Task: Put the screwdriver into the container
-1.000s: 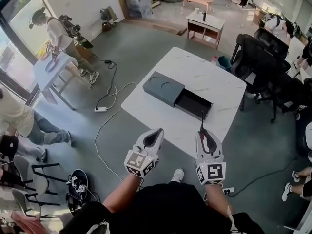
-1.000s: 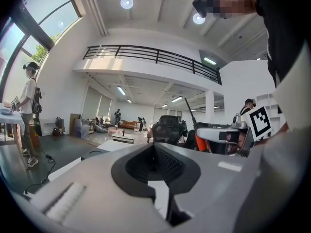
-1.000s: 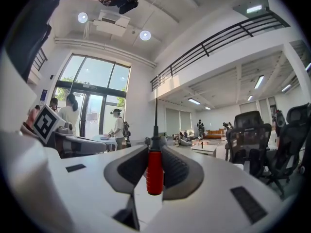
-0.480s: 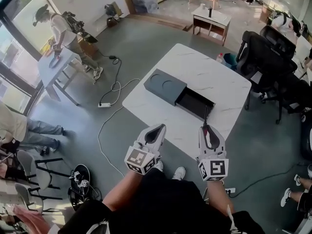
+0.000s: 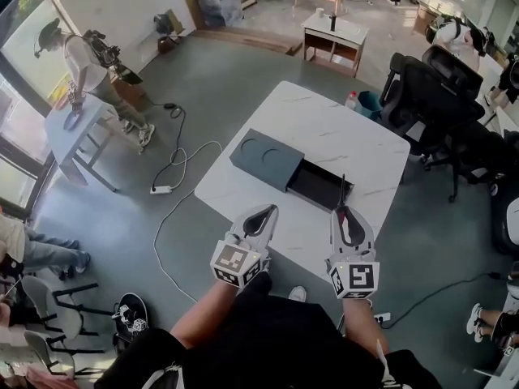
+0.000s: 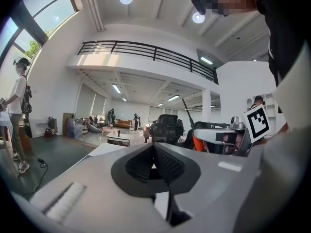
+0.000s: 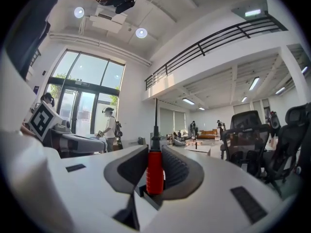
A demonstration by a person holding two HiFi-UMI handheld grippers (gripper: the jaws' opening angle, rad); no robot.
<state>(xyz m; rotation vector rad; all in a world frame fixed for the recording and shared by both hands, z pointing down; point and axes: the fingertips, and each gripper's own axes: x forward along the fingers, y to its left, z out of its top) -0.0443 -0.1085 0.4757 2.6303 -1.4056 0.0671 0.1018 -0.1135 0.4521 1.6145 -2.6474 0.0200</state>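
Note:
My right gripper is shut on the red handle of the screwdriver. Its thin dark shaft sticks out past the jaws, and its tip reaches the near right edge of the open black drawer. The drawer is pulled out of a dark grey container that lies on the white table. My left gripper hovers shut and empty over the table's near edge, left of the right one. The left gripper view also catches the right gripper with the screwdriver's shaft.
Black office chairs crowd the table's right side. A white cable and a power strip lie on the grey floor to the left. A person stands at a small table far left. Another low table stands at the back.
Both grippers have come slightly closer to the table and the container. The screwdriver's tip now reaches the drawer's near edge. The grip on it is unchanged.

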